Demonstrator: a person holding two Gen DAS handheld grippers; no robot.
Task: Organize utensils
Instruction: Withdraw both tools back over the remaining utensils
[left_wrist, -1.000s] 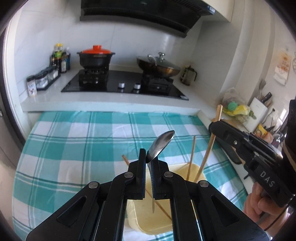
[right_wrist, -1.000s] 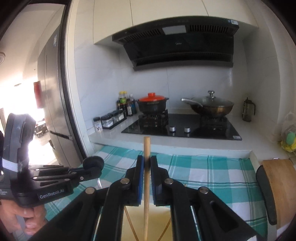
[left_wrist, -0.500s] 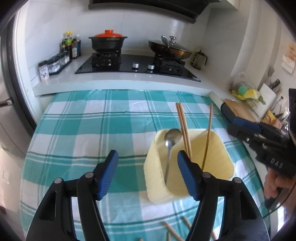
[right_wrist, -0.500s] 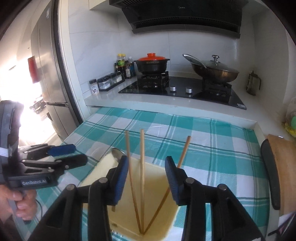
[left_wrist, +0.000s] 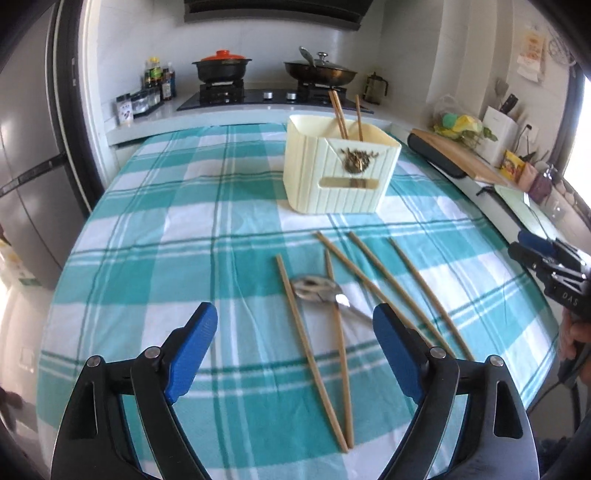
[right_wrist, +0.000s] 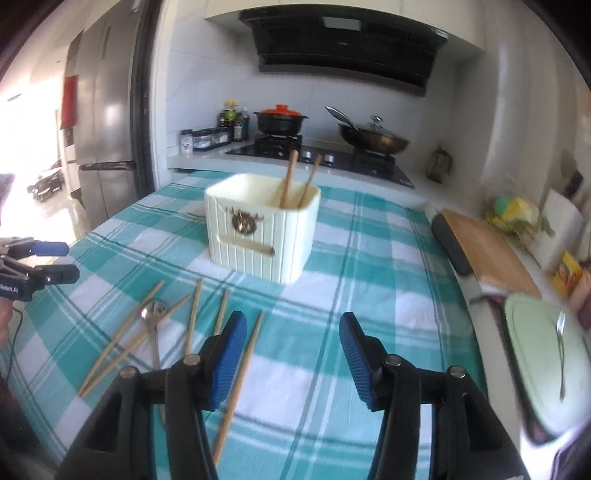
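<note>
Both the left tongs and the right tongs gape empty above the counter. Loose chopsticks cross a spoon near the holder; the next pickup is best taken one piece at a time, gripped mid-shaft.

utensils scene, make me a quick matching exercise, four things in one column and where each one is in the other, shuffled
Things:
1. spoon
2. cream holder
3. red-lidded pot
4. cutting board

Places:
A. on the stove at the back
B. lying flat among loose chopsticks on the cloth
C. on the counter right of the checked cloth
D. standing upright on the cloth, chopsticks sticking out

Pairs: 1-B, 2-D, 3-A, 4-C
</note>
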